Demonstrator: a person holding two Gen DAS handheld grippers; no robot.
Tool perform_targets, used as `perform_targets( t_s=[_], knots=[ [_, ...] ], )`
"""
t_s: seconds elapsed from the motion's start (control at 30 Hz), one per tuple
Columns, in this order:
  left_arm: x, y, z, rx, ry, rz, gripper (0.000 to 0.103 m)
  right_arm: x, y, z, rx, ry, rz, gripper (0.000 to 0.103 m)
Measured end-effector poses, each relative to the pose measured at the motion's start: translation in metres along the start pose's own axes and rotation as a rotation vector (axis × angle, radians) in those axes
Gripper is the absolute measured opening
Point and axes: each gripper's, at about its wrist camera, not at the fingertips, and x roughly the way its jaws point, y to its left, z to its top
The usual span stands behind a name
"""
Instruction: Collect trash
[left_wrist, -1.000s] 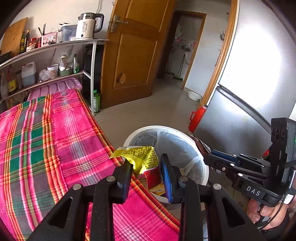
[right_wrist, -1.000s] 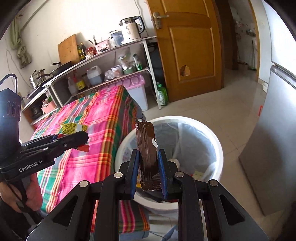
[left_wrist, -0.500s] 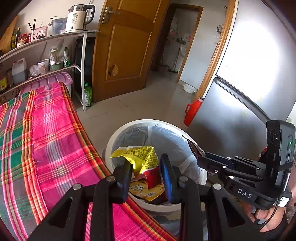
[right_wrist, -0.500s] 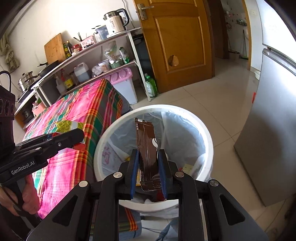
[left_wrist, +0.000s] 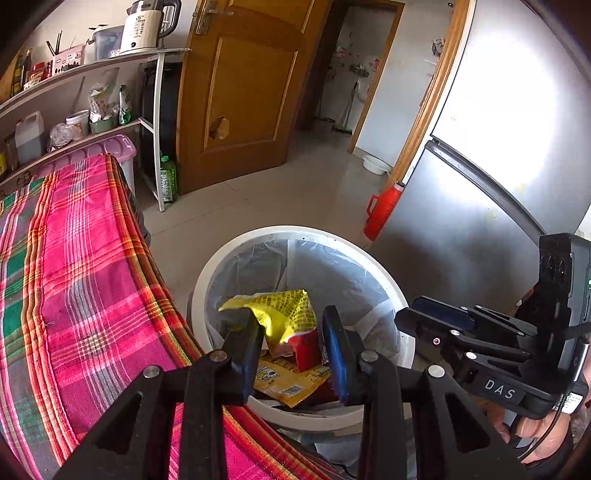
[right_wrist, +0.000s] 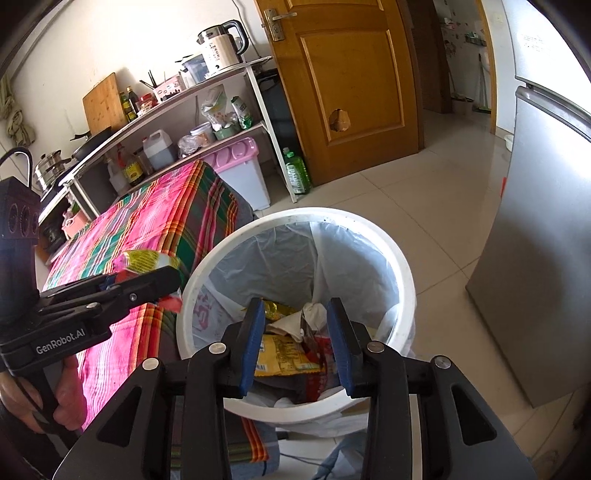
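Note:
A white trash bin (left_wrist: 207, 288) with a clear liner stands on the floor beside the table; it also shows in the right wrist view (right_wrist: 406, 273). My left gripper (left_wrist: 291, 347) is open over the bin, and the yellow-and-red wrapper (left_wrist: 284, 317) sits loose between its jaws, touching the left one. My right gripper (right_wrist: 295, 336) is open over the bin. The brown wrapper (right_wrist: 308, 338) lies among several wrappers inside the bin. The right gripper also shows in the left wrist view (left_wrist: 443, 317).
A table with a pink plaid cloth (left_wrist: 74, 280) stands left of the bin. A grey fridge (left_wrist: 480, 184) is to the right, with a red jug (left_wrist: 380, 214) by it. A shelf with a kettle (right_wrist: 221, 48), a pink bin (right_wrist: 240, 170) and a wooden door (right_wrist: 351, 92) stand behind.
Both grippers moved over the bin and opened. The right one let go of the brown wrapper, which fell into the bin. The left one's jaws widened around the yellow wrapper.

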Motion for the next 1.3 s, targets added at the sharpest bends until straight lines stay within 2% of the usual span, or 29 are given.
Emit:
perform_targets(
  t_s=[0.1, 0.17, 0.73, 1.3],
  knots=[
    [0.001, -0.001, -0.001, -0.002, 0.006, -0.008, 0.036, -0.002, 0.000, -0.001, 0.001, -0.003, 0.003, 0.036],
    [0.000, -0.002, -0.002, -0.001, 0.006, -0.008, 0.041, -0.003, 0.000, -0.002, -0.001, -0.006, 0.005, 0.036],
    [-0.052, 0.004, -0.008, -0.019, -0.090, 0.004, 0.041, -0.046, 0.038, -0.007, -0.061, -0.065, 0.007, 0.036],
    [-0.125, 0.015, -0.054, -0.047, -0.159, 0.040, 0.041, -0.098, 0.096, -0.043, -0.145, -0.103, 0.031, 0.039]
  ],
)
